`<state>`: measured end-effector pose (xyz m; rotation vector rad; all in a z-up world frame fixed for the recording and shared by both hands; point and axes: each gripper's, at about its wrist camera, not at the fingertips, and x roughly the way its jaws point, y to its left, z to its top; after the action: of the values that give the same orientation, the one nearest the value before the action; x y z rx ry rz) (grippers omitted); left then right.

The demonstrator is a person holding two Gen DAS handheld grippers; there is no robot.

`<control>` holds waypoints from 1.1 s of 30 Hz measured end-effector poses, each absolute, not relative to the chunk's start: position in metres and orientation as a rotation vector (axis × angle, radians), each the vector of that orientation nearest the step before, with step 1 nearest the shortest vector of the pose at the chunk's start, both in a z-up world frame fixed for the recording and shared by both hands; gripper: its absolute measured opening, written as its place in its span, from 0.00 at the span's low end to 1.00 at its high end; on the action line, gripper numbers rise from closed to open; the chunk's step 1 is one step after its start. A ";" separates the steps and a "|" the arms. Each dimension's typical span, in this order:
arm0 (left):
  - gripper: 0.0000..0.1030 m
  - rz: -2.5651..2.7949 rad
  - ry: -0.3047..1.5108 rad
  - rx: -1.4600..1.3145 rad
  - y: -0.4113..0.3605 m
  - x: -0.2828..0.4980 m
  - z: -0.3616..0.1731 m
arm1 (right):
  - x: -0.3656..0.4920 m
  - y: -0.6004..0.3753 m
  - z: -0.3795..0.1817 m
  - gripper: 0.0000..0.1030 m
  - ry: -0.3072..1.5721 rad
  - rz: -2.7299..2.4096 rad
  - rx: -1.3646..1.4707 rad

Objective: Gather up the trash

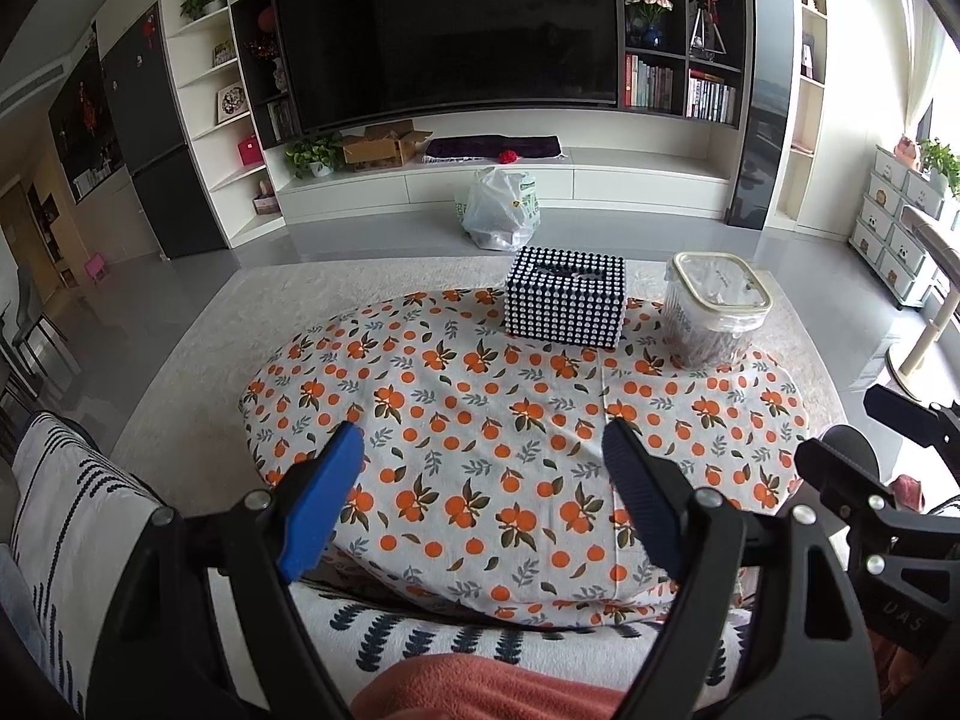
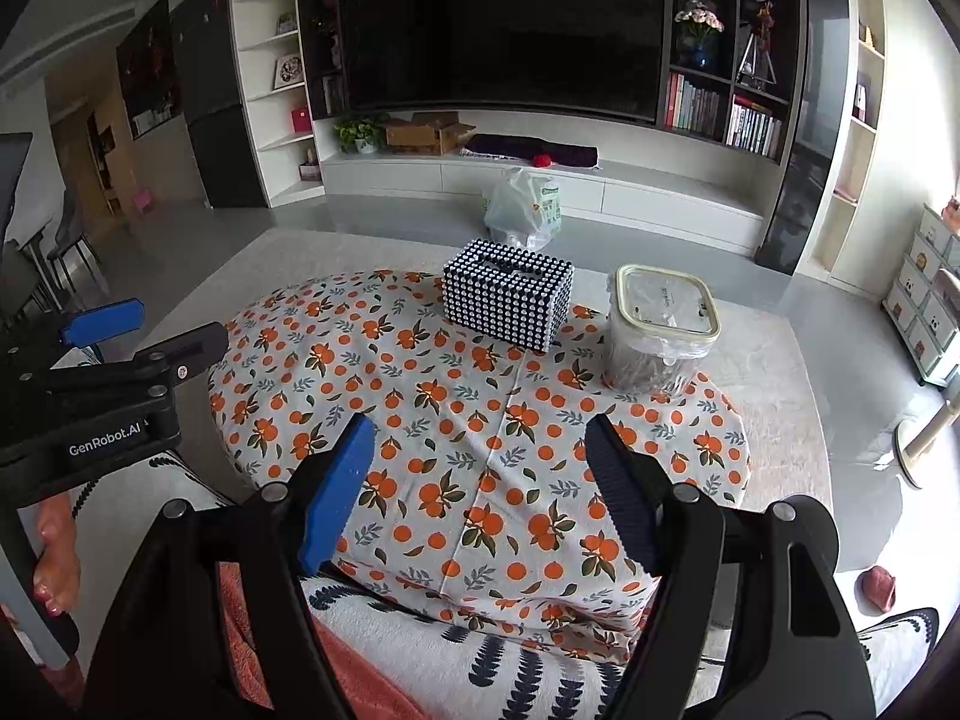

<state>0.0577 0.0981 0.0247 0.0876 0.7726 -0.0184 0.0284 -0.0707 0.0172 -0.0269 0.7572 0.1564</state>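
A small bin (image 1: 714,315) (image 2: 660,330) lined with a clear bag and topped by a cream rim stands at the far right of the low table (image 1: 480,420) (image 2: 468,420), which wears an orange-fruit cloth. Beside it on the left sits a black tissue box (image 1: 564,297) (image 2: 507,300) studded with white beads. My left gripper (image 1: 483,456) hovers open over the table's near half, nothing between its blue pads. My right gripper (image 2: 480,456) is likewise open and empty above the cloth. I see no loose trash on the cloth.
A white plastic bag (image 1: 501,210) (image 2: 525,207) sits on the grey floor beyond the table, before the TV unit (image 1: 480,180). A patterned sofa throw (image 1: 78,510) and orange blanket (image 1: 480,690) lie at the near edge. A drawer cabinet (image 1: 900,228) and a cat-tree post (image 1: 924,330) stand right.
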 end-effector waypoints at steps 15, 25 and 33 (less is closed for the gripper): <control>0.79 -0.025 0.781 0.087 0.094 0.064 0.022 | 0.038 -0.076 0.017 0.68 0.747 0.145 0.001; 0.79 -0.031 0.797 0.084 0.093 0.062 0.013 | 0.043 -0.072 0.017 0.68 0.747 0.146 -0.008; 0.79 -0.040 0.803 0.082 0.093 0.061 0.012 | 0.043 -0.072 0.017 0.68 0.746 0.148 -0.009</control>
<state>0.0610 0.0929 0.0119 0.0824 0.8031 -0.0395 0.0435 -0.0723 0.0170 -0.0087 0.7457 0.1481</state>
